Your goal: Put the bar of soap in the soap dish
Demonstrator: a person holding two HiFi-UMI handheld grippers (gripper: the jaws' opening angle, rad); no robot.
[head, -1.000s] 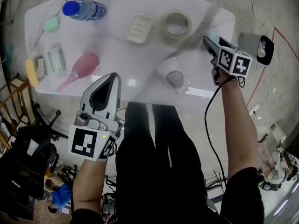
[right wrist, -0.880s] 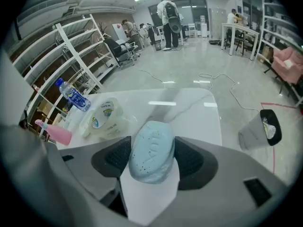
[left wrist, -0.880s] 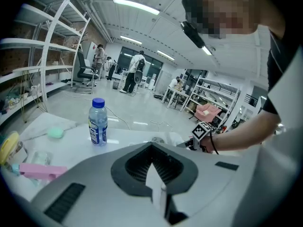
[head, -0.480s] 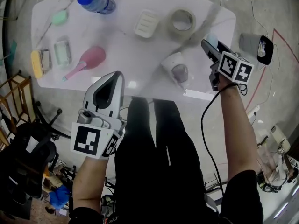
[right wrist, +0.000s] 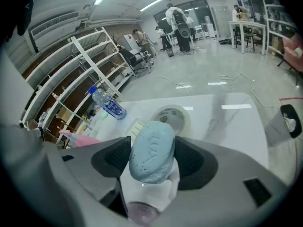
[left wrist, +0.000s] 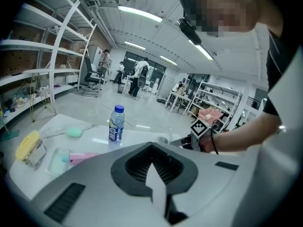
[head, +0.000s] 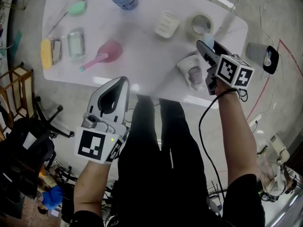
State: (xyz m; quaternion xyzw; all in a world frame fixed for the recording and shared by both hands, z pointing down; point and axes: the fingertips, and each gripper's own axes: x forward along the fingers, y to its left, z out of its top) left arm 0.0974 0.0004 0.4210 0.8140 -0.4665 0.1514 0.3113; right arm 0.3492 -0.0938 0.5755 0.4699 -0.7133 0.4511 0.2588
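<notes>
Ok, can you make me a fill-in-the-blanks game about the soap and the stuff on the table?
The right gripper is shut on a bar of soap coloured ____.
The left gripper is shut and holds ____.
The cream soap dish on the table is ____.
A roll of ____ lies beside the soap dish.
Missing words: blue, nothing, empty, tape.

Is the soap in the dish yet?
Out. The soap is clamped in the right gripper, above the table; the dish lies empty.
</notes>
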